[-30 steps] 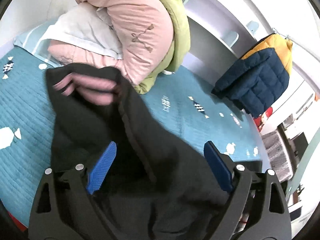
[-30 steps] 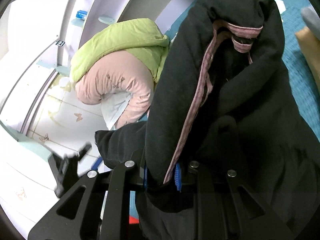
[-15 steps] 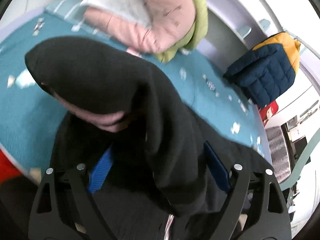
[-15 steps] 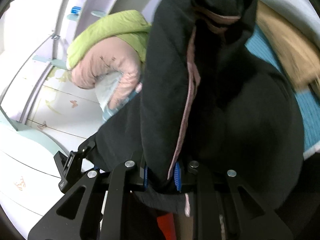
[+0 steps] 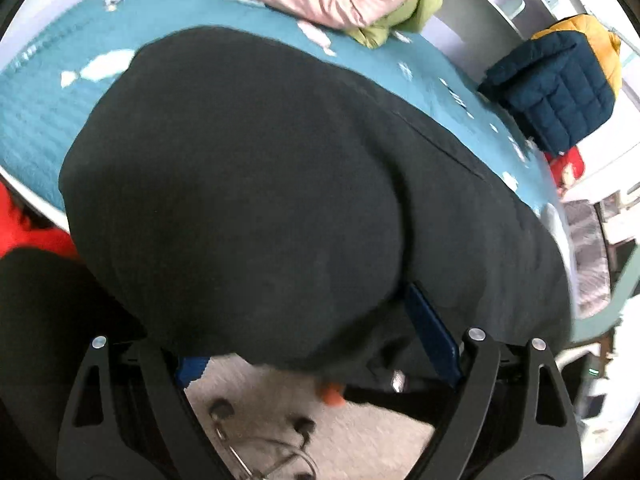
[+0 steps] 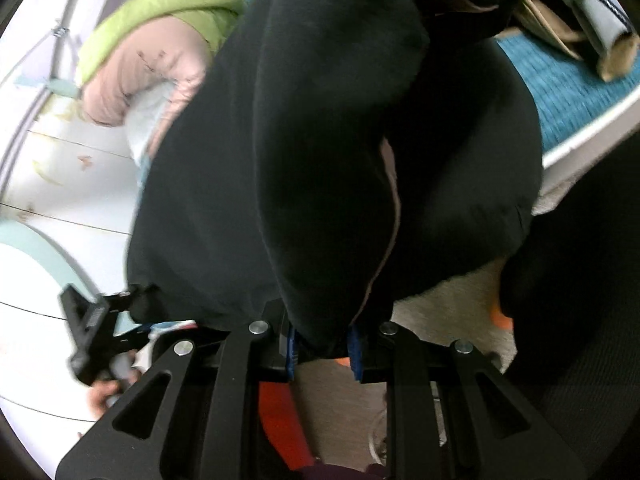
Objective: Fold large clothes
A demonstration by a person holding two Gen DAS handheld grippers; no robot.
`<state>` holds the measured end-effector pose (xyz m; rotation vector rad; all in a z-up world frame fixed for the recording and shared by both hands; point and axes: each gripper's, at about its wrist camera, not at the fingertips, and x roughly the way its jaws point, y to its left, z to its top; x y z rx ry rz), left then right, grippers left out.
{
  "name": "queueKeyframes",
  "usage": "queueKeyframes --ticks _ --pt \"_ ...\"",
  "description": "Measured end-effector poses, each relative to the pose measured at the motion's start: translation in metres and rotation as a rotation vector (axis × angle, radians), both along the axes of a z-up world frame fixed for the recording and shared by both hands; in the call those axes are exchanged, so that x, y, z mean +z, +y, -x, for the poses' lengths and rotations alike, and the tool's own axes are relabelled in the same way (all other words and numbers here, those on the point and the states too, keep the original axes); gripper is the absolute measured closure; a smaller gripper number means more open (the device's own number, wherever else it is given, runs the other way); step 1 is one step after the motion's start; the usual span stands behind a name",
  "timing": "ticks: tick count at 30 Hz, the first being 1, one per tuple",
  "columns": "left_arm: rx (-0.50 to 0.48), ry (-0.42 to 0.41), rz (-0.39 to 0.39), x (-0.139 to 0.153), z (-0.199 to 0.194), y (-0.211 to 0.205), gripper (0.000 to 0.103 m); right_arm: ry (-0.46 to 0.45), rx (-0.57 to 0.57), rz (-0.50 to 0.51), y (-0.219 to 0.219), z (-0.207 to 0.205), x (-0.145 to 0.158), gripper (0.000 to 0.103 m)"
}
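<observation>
Black garment (image 5: pixel 248 184) drawn nearer over bed (image 5: pixel 36 120) edge; right claw (image 6: pixel 324 346) pinching it, left claw (image 5: pixel 316 344) spread

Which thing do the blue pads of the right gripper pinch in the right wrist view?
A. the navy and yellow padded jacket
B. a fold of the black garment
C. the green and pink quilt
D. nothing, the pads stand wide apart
B: the right gripper has its blue pads close together on a hanging fold of the black garment, which has a pink edge.
</observation>
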<state>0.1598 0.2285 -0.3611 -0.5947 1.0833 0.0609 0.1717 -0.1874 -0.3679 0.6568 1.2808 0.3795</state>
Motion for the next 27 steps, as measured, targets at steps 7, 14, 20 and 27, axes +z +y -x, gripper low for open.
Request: queueKeyframes --ticks 7,14,20,27 --pt "-0.168 -0.008 -0.006 0.027 0.032 -0.031 0.016 0.014 0.006 0.031 0.007 -0.003 -0.002 0.083" --pt "-0.226 -0.080 -0.129 0.066 0.016 -0.054 0.014 -0.019 0.009 0.039 -0.002 0.014 -0.001 0.083" --pt "-0.249 0.067 0.006 0.054 0.048 -0.050 0.014 0.035 0.003 0.043 -0.011 0.022 -0.030 0.083" --pt "-0.323 -0.122 -0.043 0.087 0.044 -0.068 0.014 -0.006 0.049 0.095 0.011 0.015 -0.017 0.083"
